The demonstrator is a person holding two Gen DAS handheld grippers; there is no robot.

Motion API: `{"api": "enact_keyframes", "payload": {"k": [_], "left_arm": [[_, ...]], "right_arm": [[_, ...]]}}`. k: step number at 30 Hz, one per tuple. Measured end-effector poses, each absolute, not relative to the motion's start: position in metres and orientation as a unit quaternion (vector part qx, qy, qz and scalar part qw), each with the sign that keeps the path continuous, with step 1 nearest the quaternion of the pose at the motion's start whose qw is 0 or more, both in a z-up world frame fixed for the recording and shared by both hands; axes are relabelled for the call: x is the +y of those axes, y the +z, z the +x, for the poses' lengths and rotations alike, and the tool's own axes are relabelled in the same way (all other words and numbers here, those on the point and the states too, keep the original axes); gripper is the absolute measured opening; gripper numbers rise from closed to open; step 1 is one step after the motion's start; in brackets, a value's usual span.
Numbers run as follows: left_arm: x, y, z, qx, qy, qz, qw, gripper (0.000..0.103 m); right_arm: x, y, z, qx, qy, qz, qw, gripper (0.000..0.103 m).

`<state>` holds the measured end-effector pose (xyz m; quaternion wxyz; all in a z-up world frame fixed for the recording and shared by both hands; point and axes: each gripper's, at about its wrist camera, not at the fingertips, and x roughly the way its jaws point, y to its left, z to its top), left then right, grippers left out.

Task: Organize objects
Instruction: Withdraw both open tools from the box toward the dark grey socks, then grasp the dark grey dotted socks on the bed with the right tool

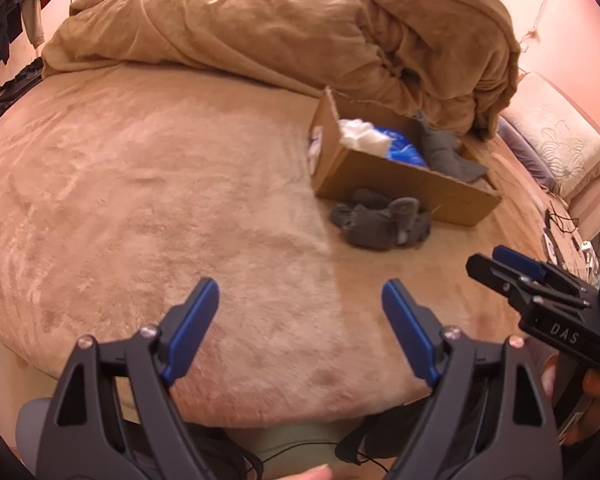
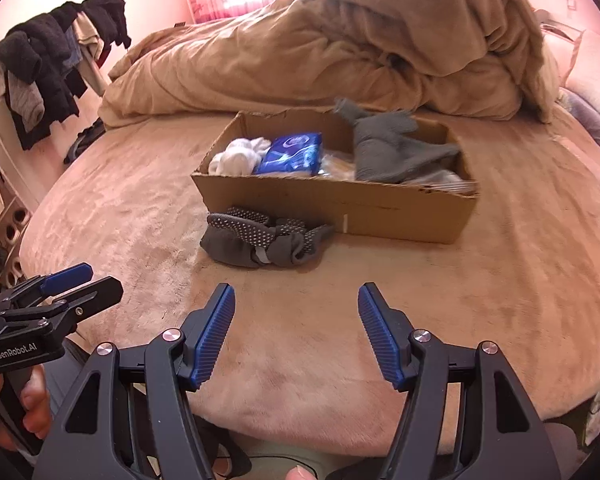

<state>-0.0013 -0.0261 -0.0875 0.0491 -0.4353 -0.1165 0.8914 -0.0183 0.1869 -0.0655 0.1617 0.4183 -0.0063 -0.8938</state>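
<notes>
- The crumpled dark grey socks with white grip dots (image 2: 262, 240) lie on the tan plush bed cover (image 2: 140, 216), just beside the near wall of the open brown cardboard box (image 2: 340, 208); whether the two touch cannot be told.
- In the right wrist view the bundle's long axis runs from 9 to 3 o'clock, parallel to that box wall, with the dotted soles facing up.
- In the left wrist view the same socks (image 1: 382, 222) sit at 1 o'clock from the left gripper (image 1: 300, 312).
- Left gripper: blue-padded fingers spread wide apart, holding nothing, hanging above the bed cover well short of the socks.
- Right gripper (image 2: 296, 324): fingers likewise spread wide, holding nothing; the socks lie at 12 o'clock from it, slightly left.
- Box contents: a white sock bundle (image 2: 240, 156) at the left end, a blue plastic packet (image 2: 290, 154) next to it, and a grey knitted garment (image 2: 396, 148) draped over the right part and the far rim.
- A bunched tan duvet (image 2: 340, 48) rises behind the box at 12 o'clock.
- Dark clothes hang on a rack (image 2: 52, 68) at 10 o'clock.
- Bare bed cover lies between each gripper and the socks.
</notes>
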Motion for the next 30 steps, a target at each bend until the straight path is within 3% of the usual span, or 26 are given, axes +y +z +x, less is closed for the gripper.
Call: {"api": "enact_keyframes", "payload": {"k": [22,26,30], "left_arm": [[-0.034,-0.124,-0.050,-0.131,0.879,-0.456,0.053,0.085],[-0.033,-0.120,-0.049,-0.130,0.879,-0.456,0.055,0.085],[-0.031,-0.111,-0.045,-0.129,0.881,-0.451,0.056,0.085]], "right_arm": [[0.155,-0.123,-0.097,-0.032,-0.866,0.460,0.192,0.067],[0.156,-0.122,-0.098,-0.044,-0.864,0.458,0.204,0.045],[0.158,-0.119,-0.094,-0.044,-0.864,0.458,0.201,0.033]]}}
